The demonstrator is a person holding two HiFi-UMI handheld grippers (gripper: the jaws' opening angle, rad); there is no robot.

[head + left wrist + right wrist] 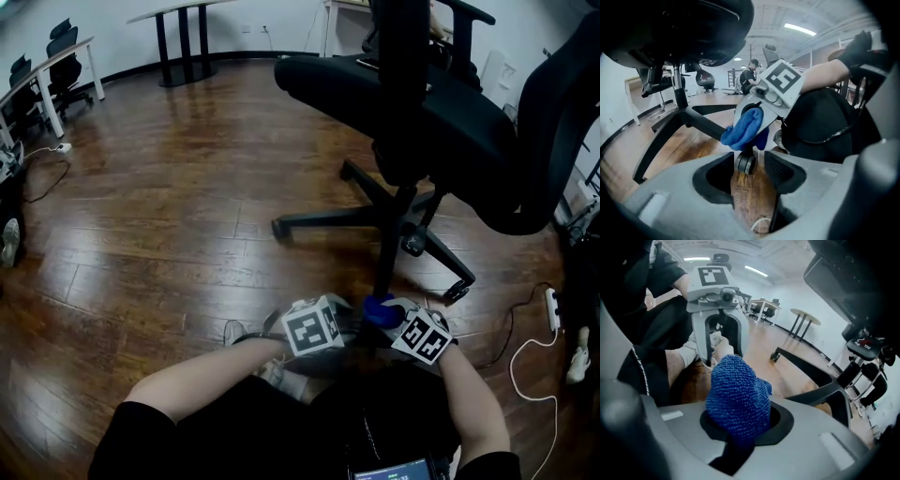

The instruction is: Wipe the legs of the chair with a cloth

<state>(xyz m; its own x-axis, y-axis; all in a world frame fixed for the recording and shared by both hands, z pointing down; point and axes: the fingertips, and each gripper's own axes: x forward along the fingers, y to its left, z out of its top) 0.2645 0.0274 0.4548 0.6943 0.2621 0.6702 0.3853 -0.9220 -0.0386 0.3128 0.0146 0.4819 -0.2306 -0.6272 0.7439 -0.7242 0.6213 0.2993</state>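
Observation:
The black office chair stands on its star base (408, 211), with one leg (386, 258) reaching toward me. At that leg's near end is the blue cloth (378, 307), and my right gripper (392, 317) is shut on it. In the right gripper view the cloth (738, 394) bulges out of the jaws of the right gripper (740, 425). My left gripper (349, 323) is just left of the cloth. Seen from the left gripper (749, 161), its jaws stand open and hold nothing. Between them I see wood floor and a caster (745, 164), with the cloth (743, 127) just above.
Another chair leg (323, 221) runs left across the wood floor. A white power strip (551, 309) and its cable lie at the right. Desks and other chairs (56, 56) line the far wall. A person (750, 77) stands far off.

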